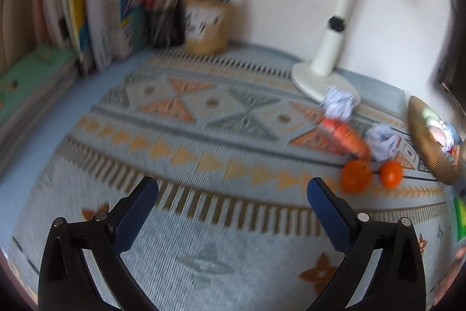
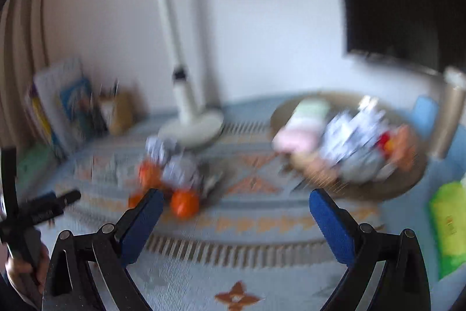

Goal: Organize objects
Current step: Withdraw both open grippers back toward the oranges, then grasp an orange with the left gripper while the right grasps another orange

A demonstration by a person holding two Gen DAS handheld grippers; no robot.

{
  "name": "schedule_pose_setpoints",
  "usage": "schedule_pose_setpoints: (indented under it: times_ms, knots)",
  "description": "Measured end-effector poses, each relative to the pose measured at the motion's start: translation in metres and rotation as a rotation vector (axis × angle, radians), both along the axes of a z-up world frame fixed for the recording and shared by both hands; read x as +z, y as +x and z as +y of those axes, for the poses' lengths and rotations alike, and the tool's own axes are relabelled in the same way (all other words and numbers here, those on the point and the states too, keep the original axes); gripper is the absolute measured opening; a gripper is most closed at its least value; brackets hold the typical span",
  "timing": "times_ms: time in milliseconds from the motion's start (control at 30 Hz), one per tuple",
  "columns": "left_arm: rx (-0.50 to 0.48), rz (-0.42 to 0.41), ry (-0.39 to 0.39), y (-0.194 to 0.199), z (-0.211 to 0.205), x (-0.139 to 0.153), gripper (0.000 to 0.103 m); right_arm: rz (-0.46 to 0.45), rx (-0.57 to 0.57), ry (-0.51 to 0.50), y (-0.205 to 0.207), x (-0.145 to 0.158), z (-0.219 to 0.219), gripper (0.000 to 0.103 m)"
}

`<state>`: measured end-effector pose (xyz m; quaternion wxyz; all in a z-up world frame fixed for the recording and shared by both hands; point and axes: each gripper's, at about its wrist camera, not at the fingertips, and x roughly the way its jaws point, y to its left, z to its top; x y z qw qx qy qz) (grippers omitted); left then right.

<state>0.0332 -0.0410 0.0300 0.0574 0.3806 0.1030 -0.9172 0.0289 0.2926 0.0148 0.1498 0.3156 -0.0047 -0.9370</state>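
Oranges (image 1: 356, 175) sitting near lamp (image 1: 326, 77): judging firm, smooth, roll-prone; gripping across middle. Left gripper (image 1: 233, 191) and right gripper (image 2: 233, 201) gaping, holding nothing.

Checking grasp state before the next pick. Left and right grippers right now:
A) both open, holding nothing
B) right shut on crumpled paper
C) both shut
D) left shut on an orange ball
A: the left gripper and the right gripper each show blue pads spread wide with only the patterned mat between them; the orange balls lie untouched on it.
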Motion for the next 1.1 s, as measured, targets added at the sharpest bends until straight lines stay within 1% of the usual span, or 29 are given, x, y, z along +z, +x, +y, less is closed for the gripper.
schedule_pose_setpoints:
  times_ms: [33,67,100,133,200,300,333,400,467,533,567,600,667,700,800,833,867,933,967,1000,1100]
  knots:
    - [-0.002,-0.008,0.024,0.0,-0.002,-0.002,0.102,-0.023,0.003,0.013,-0.001,-0.013,-0.004,0.1]
    - [-0.014,0.012,0.027,0.001,-0.001,0.0,0.102,-0.04,0.003,0.025,-0.001,-0.023,-0.008,0.1]
    - [-0.019,0.031,0.014,0.004,0.0,0.001,0.102,-0.051,0.001,0.034,-0.002,-0.03,-0.011,0.1]
    - [-0.021,0.031,0.006,0.005,0.002,0.0,0.102,-0.07,-0.012,0.067,-0.003,-0.033,-0.015,0.1]
    - [-0.048,0.008,-0.015,0.002,0.009,-0.005,0.102,-0.048,-0.034,0.131,-0.004,-0.033,-0.023,0.1]
    - [-0.093,0.001,-0.089,0.003,0.023,-0.007,0.102,-0.056,-0.033,0.233,-0.003,-0.038,-0.037,0.1]
    - [-0.104,0.001,-0.122,0.004,0.029,-0.007,0.102,-0.05,-0.031,0.25,-0.002,-0.038,-0.039,0.1]
    - [-0.13,-0.006,-0.18,0.004,0.04,-0.008,0.102,-0.034,-0.02,0.258,0.001,-0.035,-0.04,0.1]
    - [-0.142,-0.024,-0.225,0.002,0.047,-0.01,0.102,-0.04,-0.013,0.247,0.002,-0.034,-0.036,0.1]
    - [-0.167,-0.04,-0.27,0.0,0.055,-0.011,0.102,-0.065,-0.006,0.233,-0.007,-0.036,-0.035,0.1]
    - [-0.177,-0.043,-0.276,0.0,0.056,-0.011,0.102,-0.083,-0.001,0.225,-0.01,-0.036,-0.034,0.1]
    - [-0.209,-0.048,-0.278,0.0,0.06,-0.011,0.102,-0.117,0.018,0.213,-0.014,-0.037,-0.033,0.1]
    - [-0.267,-0.056,-0.255,-0.002,0.064,-0.008,0.102,-0.183,0.054,0.162,-0.019,-0.032,-0.029,0.093]
    - [-0.305,-0.055,-0.213,-0.004,0.066,-0.005,0.102,-0.209,0.07,0.14,-0.023,-0.027,-0.029,0.09]
    - [-0.375,-0.046,-0.103,-0.016,0.074,0.004,0.102,-0.246,0.115,0.111,-0.037,-0.017,-0.038,0.089]
    - [-0.389,-0.045,-0.089,-0.021,0.078,0.005,0.102,-0.25,0.124,0.107,-0.042,-0.016,-0.042,0.082]
    - [-0.408,-0.044,-0.085,-0.027,0.084,0.006,0.102,-0.252,0.133,0.11,-0.047,-0.018,-0.046,0.078]
    - [-0.442,-0.053,-0.106,-0.039,0.093,0.003,0.101,-0.258,0.145,0.106,-0.056,-0.025,-0.054,0.07]
    - [-0.449,-0.06,-0.106,-0.044,0.097,0.0,0.098,-0.265,0.141,0.098,-0.06,-0.03,-0.056,0.069]
    - [-0.459,-0.078,-0.089,-0.05,0.099,-0.004,0.094,-0.278,0.126,0.091,-0.066,-0.036,-0.056,0.065]
    - [-0.473,-0.118,-0.033,-0.062,0.099,-0.016,0.085,-0.317,0.114,0.04,-0.076,-0.049,-0.051,0.064]
